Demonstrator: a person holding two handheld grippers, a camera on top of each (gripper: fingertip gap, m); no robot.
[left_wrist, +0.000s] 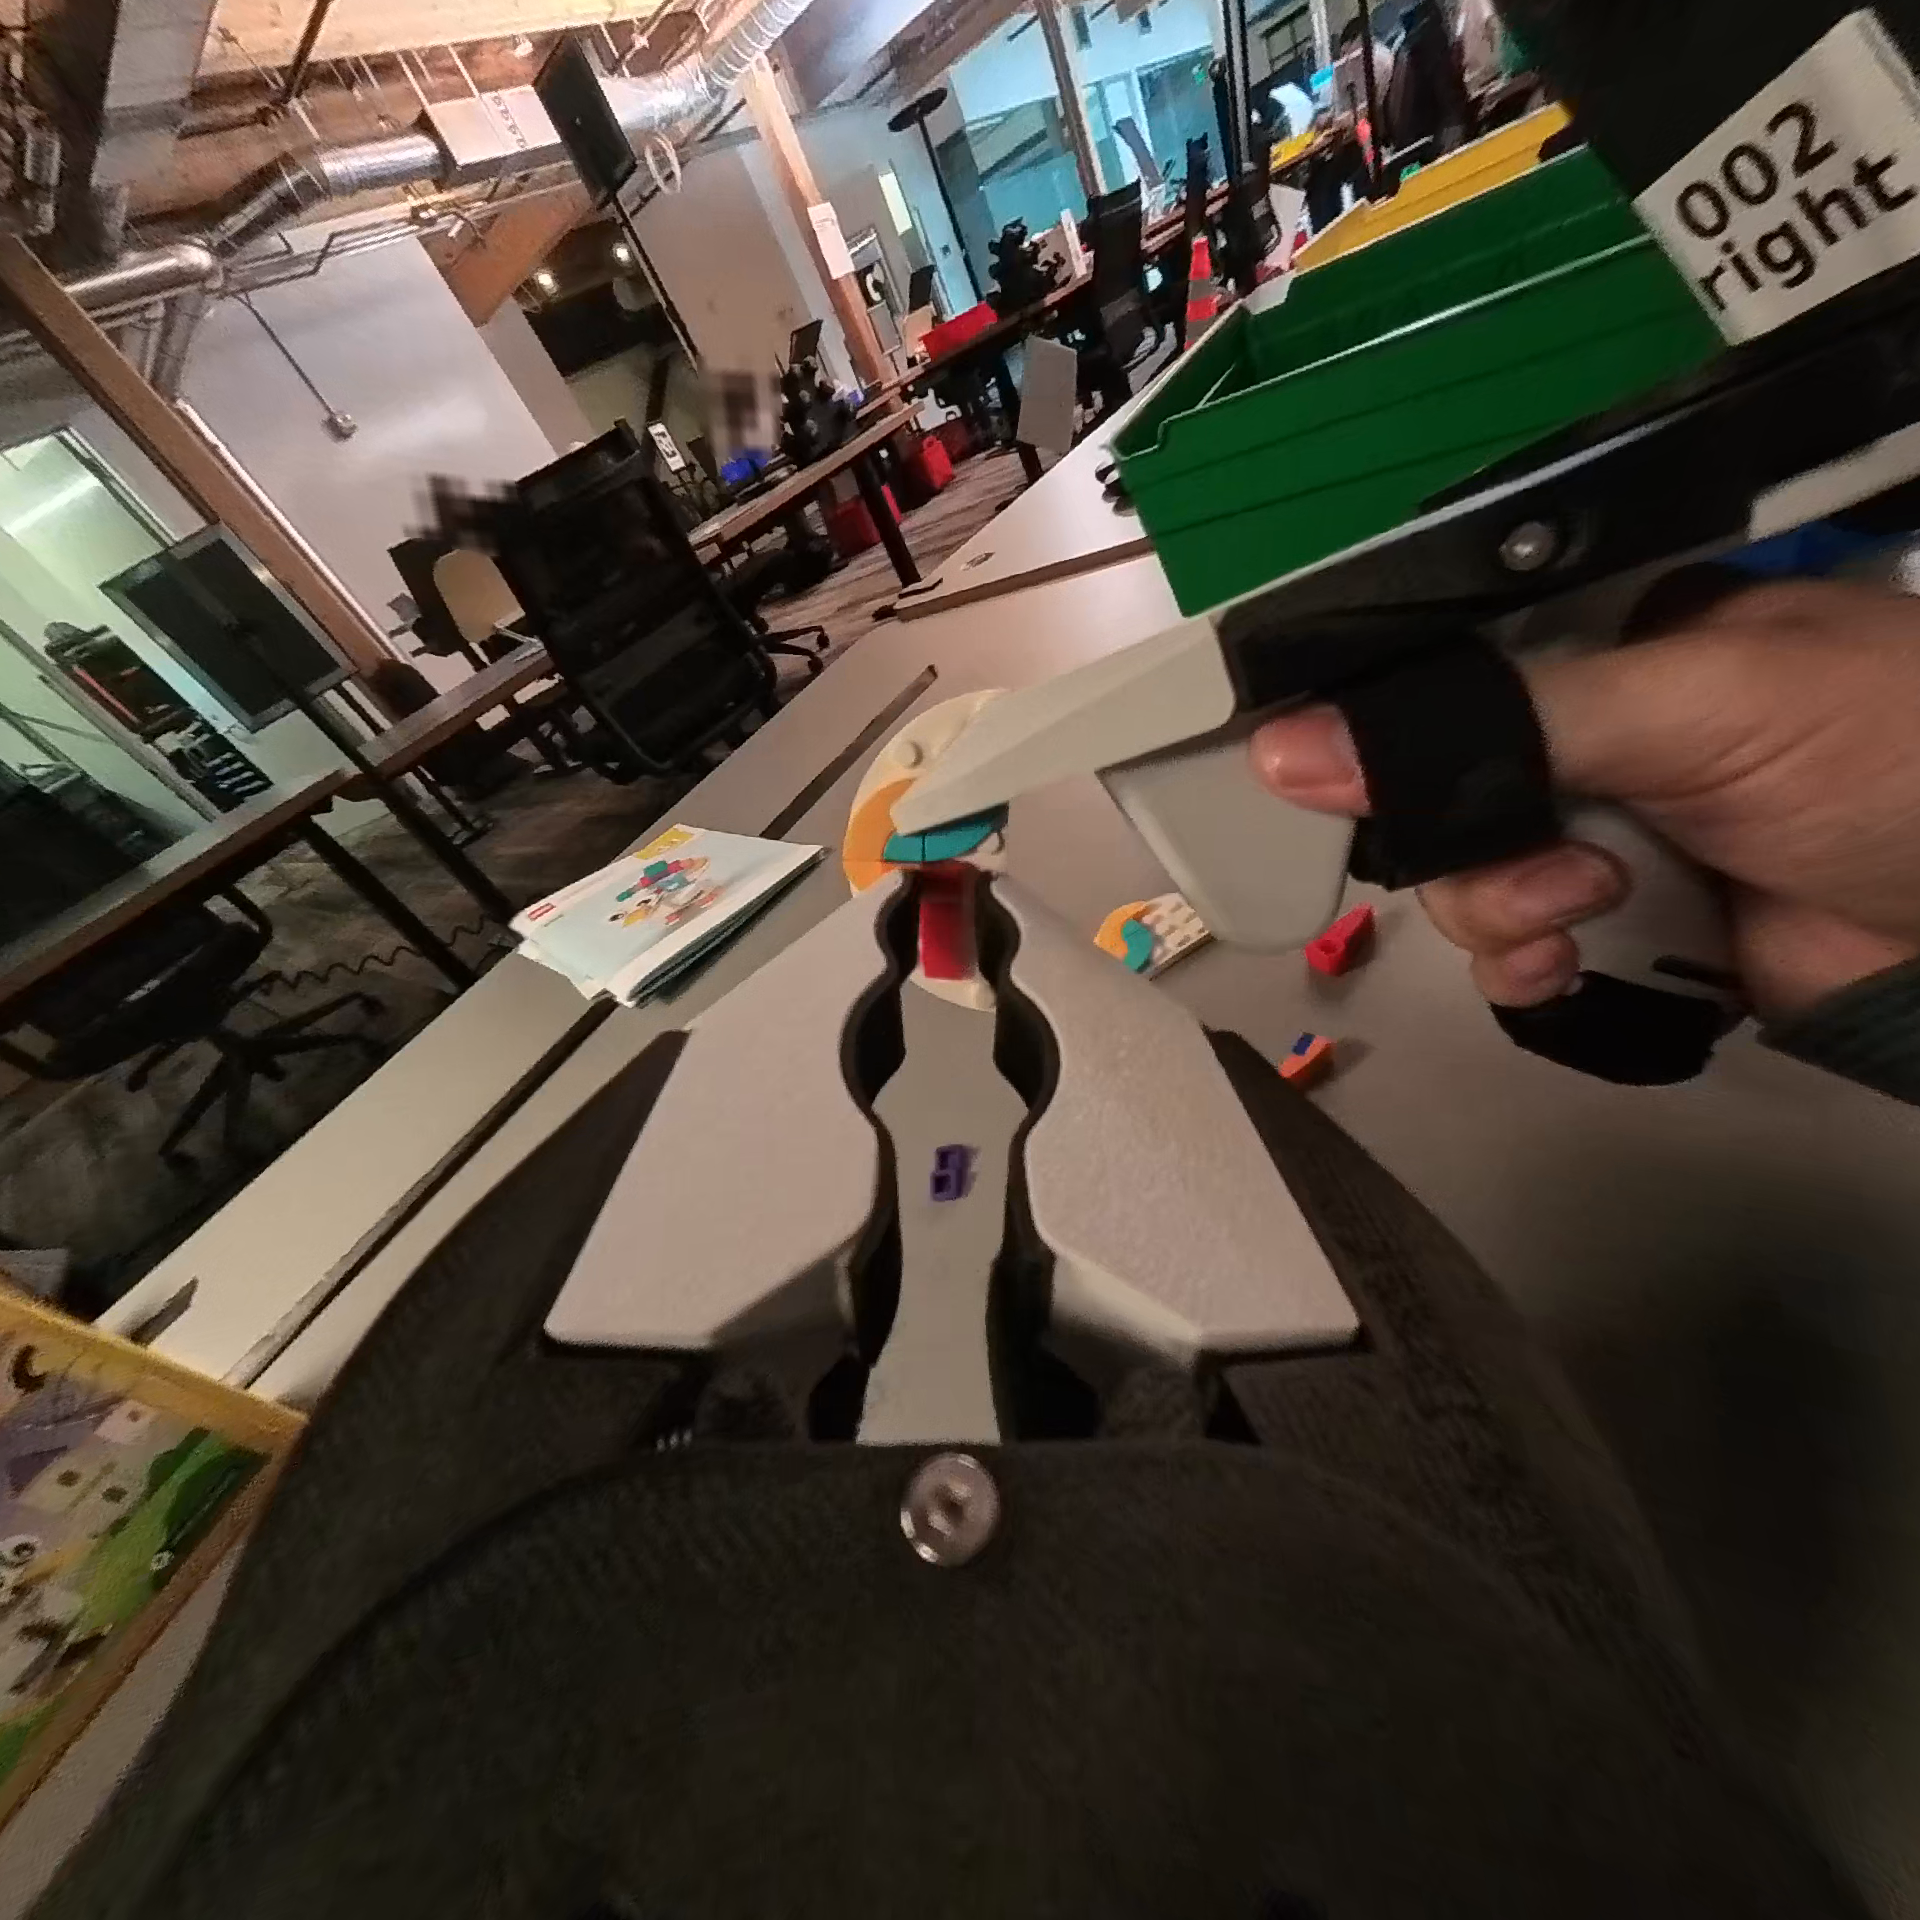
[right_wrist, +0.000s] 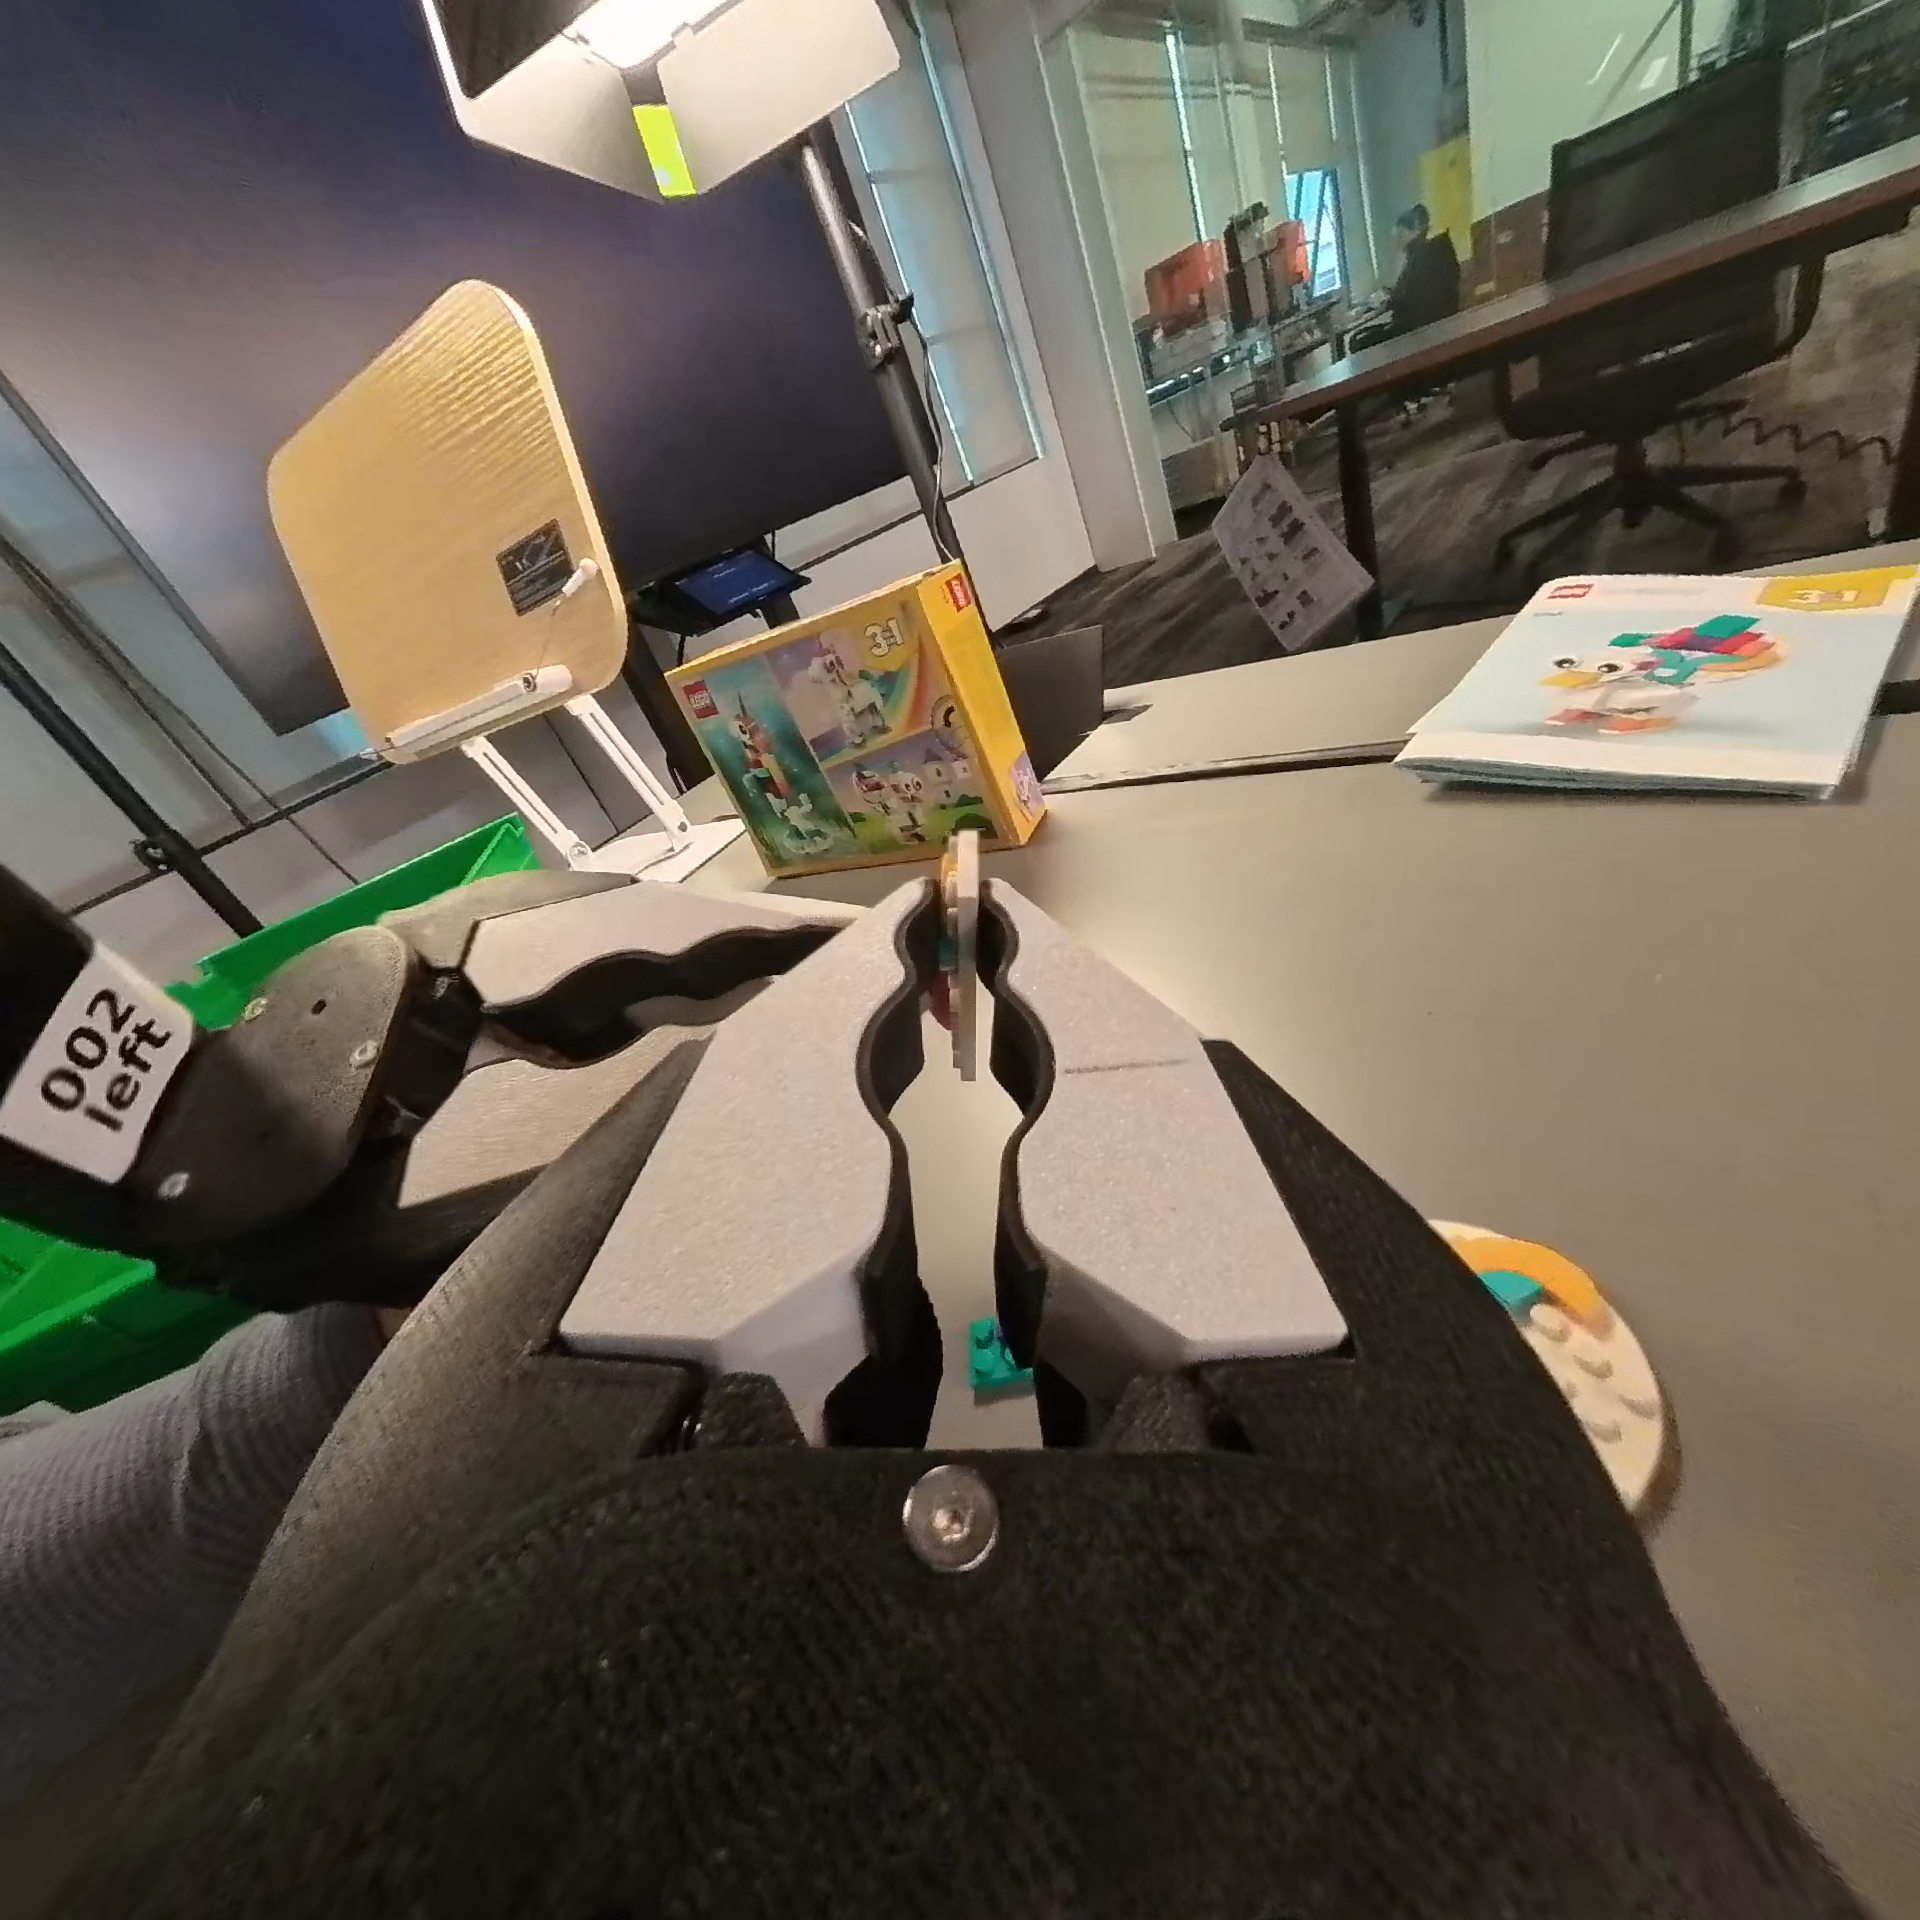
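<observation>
Both grippers are closed on one small brick assembly held above the grey worktop (left_wrist: 1403, 1195). Between the narrow jaws of the left gripper (left_wrist: 948, 902) the red part of the round cream plate assembly with orange and teal curved bricks (left_wrist: 883, 821) is clamped. The assembly's upper edge is pinched by the right gripper (right_wrist: 954, 902), seen edge-on in the right wrist view. A second cream round plate with orange and teal pieces (right_wrist: 1558, 1361) lies on the worktop beside the right gripper. A red sloped brick (left_wrist: 1340, 940), a small purple brick (left_wrist: 951, 1172) and a teal plate (right_wrist: 992, 1351) lie loose nearby. A printed booklet (right_wrist: 1662, 686) is seen toward the far edge, a yellow cardboard box (right_wrist: 862, 717) beyond, and a green plastic bin (left_wrist: 1403, 416) alongside.
</observation>
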